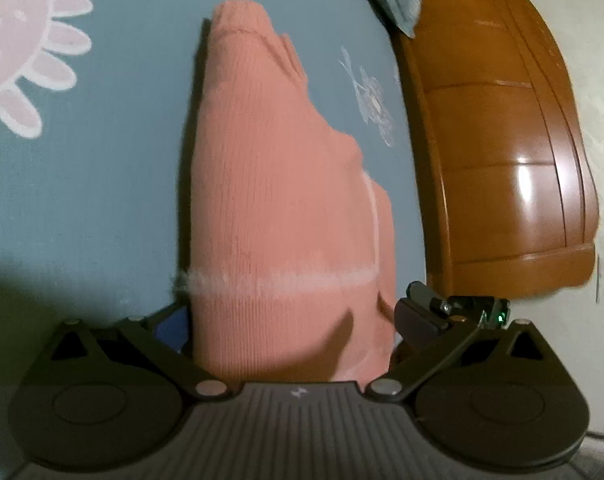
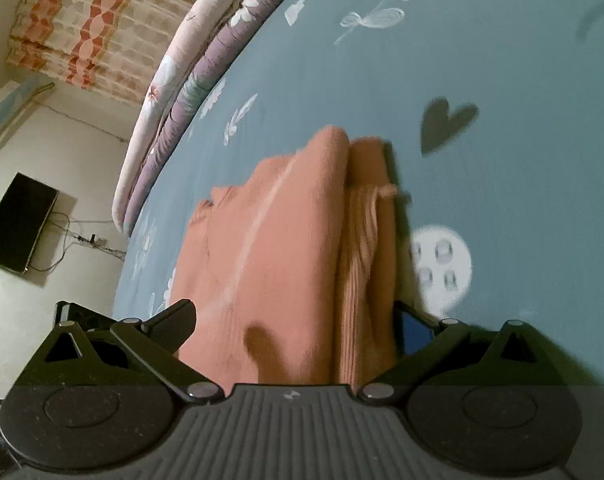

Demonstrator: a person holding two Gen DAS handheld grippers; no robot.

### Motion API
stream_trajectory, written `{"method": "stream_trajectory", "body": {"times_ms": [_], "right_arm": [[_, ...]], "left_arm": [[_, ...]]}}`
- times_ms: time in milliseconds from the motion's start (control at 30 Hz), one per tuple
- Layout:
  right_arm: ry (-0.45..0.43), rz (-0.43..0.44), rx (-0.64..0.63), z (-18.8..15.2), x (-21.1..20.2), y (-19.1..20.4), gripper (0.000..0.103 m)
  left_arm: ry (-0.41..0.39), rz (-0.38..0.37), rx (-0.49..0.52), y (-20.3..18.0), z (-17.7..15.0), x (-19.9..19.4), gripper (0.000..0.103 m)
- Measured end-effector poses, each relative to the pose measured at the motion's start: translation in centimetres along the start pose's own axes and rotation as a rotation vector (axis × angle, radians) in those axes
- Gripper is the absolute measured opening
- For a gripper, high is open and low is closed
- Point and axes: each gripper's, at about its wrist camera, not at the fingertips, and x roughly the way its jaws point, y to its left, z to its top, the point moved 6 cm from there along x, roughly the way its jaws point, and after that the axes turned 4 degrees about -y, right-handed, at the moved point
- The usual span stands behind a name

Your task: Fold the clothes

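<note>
Low in both frames, your left gripper [image 1: 292, 320] and right gripper [image 2: 298, 328] each had jaws clamped on the salmon knit garment [image 1: 270, 184], doubled mid-fold above the blue bed [image 1: 102, 160]; laying it flat seemed next.

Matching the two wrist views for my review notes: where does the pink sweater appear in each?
Left wrist: the sweater fills the centre, running from the hand-held gripper up toward the top.
Right wrist: the sweater sits centre, leaning left, folded layers on its right side.
Shared landmark: the blue flowered bedsheet beneath it.
</note>
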Motion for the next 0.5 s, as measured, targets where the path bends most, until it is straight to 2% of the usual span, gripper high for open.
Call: {"method": "stream_trajectory", "body": {"times_ms": [267,400,500], "right_arm": [[-0.064,-0.003,0.01,2.6,2.1,0.1,0.103],[-0.053,0.0,0.018,2.4,2.5,0.3,0.103],[-0.041,0.011,0.028,2.0,2.4,0.4,0.103]], "left_arm": [[-0.001,0.037,0.034,-1.4,2.1,1.8,0.102],[-0.015,0.033,0.05,-1.7,2.4,1.4,0.102],[-0.023,-0.007,0.002,-1.2,2.2,0.7,0.102]]}}
